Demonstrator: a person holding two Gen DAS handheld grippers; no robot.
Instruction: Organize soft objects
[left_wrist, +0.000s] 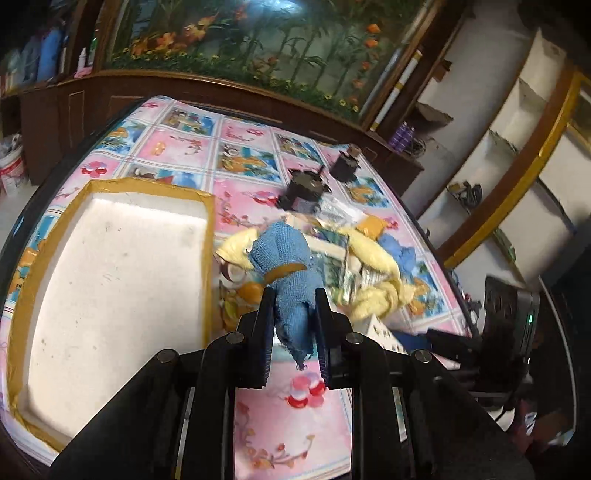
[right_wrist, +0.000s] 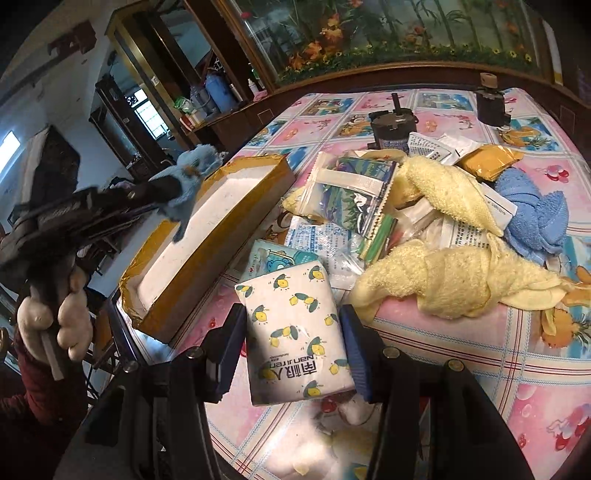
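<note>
My left gripper (left_wrist: 293, 295) is shut on a blue terry cloth (left_wrist: 284, 258), which bunches up out of its fingers beside the tape-rimmed white foam box (left_wrist: 208, 258). In the right wrist view that left gripper (right_wrist: 173, 188) holds the blue cloth (right_wrist: 195, 162) above the box's (right_wrist: 221, 236) far left end. My right gripper (right_wrist: 291, 314) is shut on a lemon-print tissue pack (right_wrist: 299, 325), with the pads against its two long sides. Beyond it a pile holds yellow towels (right_wrist: 454, 280), a second blue towel (right_wrist: 535, 221) and several plastic packets (right_wrist: 351, 195).
Two black motor-like objects (right_wrist: 391, 125) (right_wrist: 491, 103) stand on the patterned tablecloth (right_wrist: 480, 362) behind the pile. A dark wooden cabinet (left_wrist: 229, 88) runs along the table's far side. A person's hand (right_wrist: 70, 317) grips the left tool's handle off the table's left edge.
</note>
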